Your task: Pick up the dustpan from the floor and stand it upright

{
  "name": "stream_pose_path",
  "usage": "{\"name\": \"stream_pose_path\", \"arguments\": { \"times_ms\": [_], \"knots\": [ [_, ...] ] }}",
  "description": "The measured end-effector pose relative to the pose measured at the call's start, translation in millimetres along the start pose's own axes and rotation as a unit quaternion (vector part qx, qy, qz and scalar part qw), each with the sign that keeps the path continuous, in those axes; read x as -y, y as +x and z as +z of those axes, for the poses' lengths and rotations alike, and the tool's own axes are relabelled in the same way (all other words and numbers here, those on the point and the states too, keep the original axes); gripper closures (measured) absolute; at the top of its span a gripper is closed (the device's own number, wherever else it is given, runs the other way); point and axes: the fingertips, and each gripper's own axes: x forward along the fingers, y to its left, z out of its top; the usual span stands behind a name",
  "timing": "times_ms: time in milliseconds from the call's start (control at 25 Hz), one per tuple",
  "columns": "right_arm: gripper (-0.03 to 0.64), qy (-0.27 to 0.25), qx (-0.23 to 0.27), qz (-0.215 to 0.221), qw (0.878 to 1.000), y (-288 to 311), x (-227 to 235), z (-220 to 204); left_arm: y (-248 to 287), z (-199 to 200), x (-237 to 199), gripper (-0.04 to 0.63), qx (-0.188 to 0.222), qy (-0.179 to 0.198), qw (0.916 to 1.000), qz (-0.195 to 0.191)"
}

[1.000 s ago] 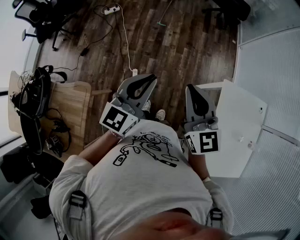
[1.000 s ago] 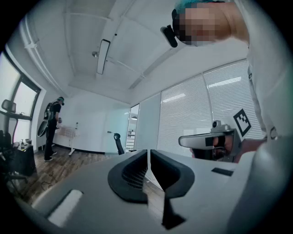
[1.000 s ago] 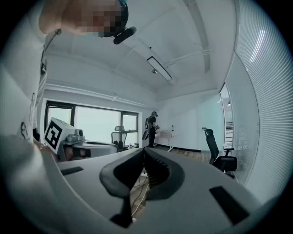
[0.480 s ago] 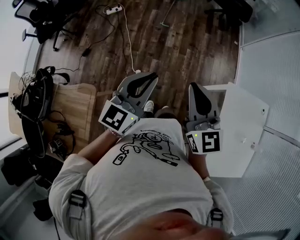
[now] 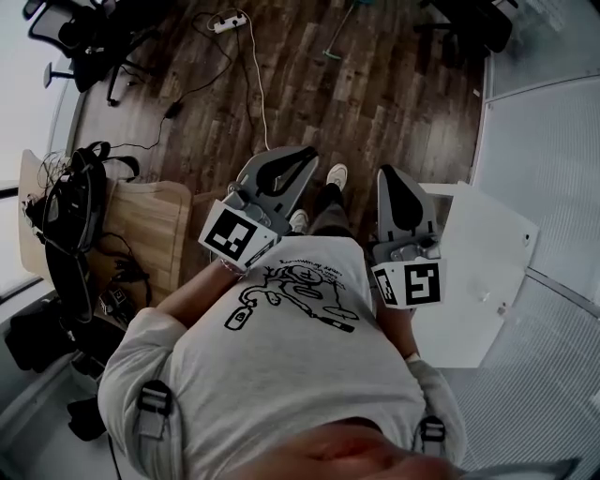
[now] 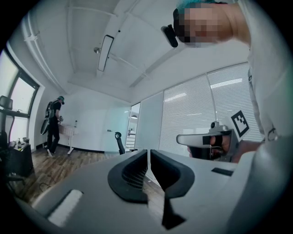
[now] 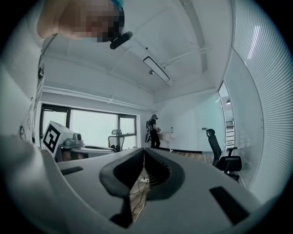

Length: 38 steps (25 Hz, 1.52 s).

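Observation:
My left gripper and right gripper are held level in front of the person's chest, side by side above the wooden floor. Both are shut with nothing between the jaws, as the left gripper view and the right gripper view confirm. Far ahead on the floor lies a thin long-handled thing with a teal end; I cannot tell whether it is the dustpan. Neither gripper view shows a dustpan. The person's shoe shows between the grippers.
A wooden desk with cables and headphones stands left, a white table right. A power strip and its white cable run down the floor ahead. Office chairs stand at far left. Another person stands far off by a glass wall.
The person has stepped forward: one shoe now reaches ahead between the grippers, and the desk and white table have slid back. Both grippers stay shut and travelled with the body.

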Motion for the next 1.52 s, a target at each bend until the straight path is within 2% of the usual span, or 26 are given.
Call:
{"name": "stream_pose_path", "arguments": {
  "times_ms": [520, 960, 1160, 1520],
  "knots": [
    [0.611, 0.000, -0.001, 0.012, 1.000, 84, 133, 13, 145, 22, -56, 0.577, -0.001, 0.000, 0.9999, 0.014],
    [0.611, 0.007, 0.001, 0.018, 1.000, 137, 252, 13, 267, 30, -88, 0.577, -0.004, 0.005, 0.9997, 0.024],
    [0.611, 0.007, -0.001, 0.023, 1.000, 149, 281, 11, 298, 28, -99, 0.577, -0.004, 0.004, 0.9994, 0.035],
    [0.611, 0.013, -0.008, 0.032, 0.999, 185, 294, 2, 320, 24, -129, 0.577, -0.009, -0.001, 0.9992, 0.038]
  ]
}}
